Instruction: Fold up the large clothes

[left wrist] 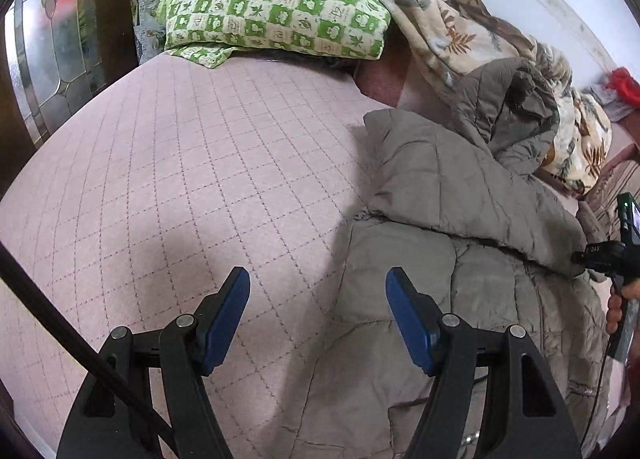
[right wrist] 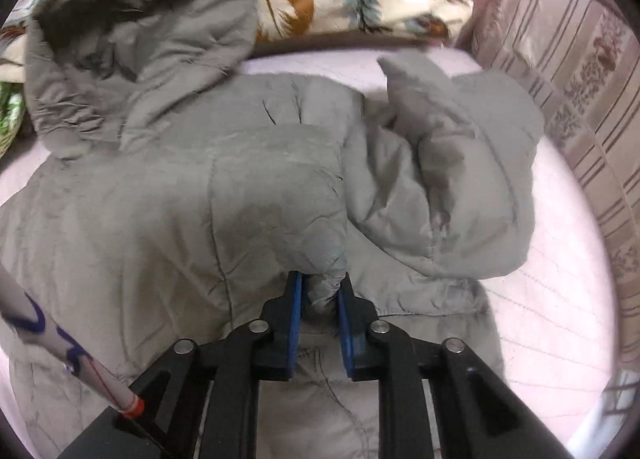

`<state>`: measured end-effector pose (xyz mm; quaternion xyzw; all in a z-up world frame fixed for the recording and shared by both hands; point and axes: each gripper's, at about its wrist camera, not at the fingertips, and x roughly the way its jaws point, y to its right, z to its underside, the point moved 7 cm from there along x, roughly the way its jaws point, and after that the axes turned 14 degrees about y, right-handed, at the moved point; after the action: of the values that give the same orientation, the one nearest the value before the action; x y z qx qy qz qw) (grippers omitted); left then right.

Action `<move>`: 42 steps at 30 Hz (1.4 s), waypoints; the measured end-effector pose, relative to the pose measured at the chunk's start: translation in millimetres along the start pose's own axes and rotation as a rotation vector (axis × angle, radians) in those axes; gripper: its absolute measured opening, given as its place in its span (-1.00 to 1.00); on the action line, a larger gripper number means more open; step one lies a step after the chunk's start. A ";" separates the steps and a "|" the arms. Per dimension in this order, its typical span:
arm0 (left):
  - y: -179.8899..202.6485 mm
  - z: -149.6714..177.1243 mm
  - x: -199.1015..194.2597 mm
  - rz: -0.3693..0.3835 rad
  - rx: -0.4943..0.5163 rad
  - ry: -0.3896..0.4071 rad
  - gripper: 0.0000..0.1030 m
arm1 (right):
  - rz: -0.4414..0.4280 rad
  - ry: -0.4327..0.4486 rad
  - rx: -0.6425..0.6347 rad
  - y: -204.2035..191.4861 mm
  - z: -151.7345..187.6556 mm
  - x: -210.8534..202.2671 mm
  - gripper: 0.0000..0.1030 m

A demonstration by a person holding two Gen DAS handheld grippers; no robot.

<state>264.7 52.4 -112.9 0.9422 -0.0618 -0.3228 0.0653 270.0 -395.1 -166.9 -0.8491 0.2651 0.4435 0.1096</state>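
A grey quilted hooded jacket [left wrist: 460, 259] lies spread on the pink quilted bed cover [left wrist: 180, 179]. In the left wrist view one sleeve [left wrist: 448, 179] is folded across its body. My left gripper [left wrist: 318, 279] hangs open over the jacket's left edge, nothing between its blue pads. In the right wrist view my right gripper [right wrist: 319, 283] is shut on a bunched fold of the grey jacket [right wrist: 200, 199], lifting it. The hood [right wrist: 140, 39] lies at upper left, and the other sleeve [right wrist: 460, 179] is crumpled to the right.
A green-and-white checked pillow [left wrist: 276, 7] sits at the head of the bed. A leaf-patterned blanket [left wrist: 460, 31] is heaped along the wall behind the jacket. A striped headboard or cushion [right wrist: 580, 79] borders the right side. A hand [left wrist: 618, 307] holds the other gripper at far right.
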 end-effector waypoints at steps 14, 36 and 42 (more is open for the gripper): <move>3.2 16.7 9.4 0.055 -0.062 -0.101 0.35 | -0.055 0.237 -0.067 -54.1 15.5 -80.3 -0.11; 76.9 40.5 -20.3 0.075 0.197 -0.043 0.35 | -0.106 0.147 0.261 133.8 21.6 -73.7 -0.21; 104.8 58.3 -16.6 0.053 0.288 -0.007 0.35 | -0.040 0.086 0.519 256.3 28.4 -27.7 -0.21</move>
<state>208.0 -52.9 -131.5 0.9388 -0.1324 -0.3120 -0.0621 97.0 -587.5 -148.5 -0.8156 0.3578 0.3220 0.3211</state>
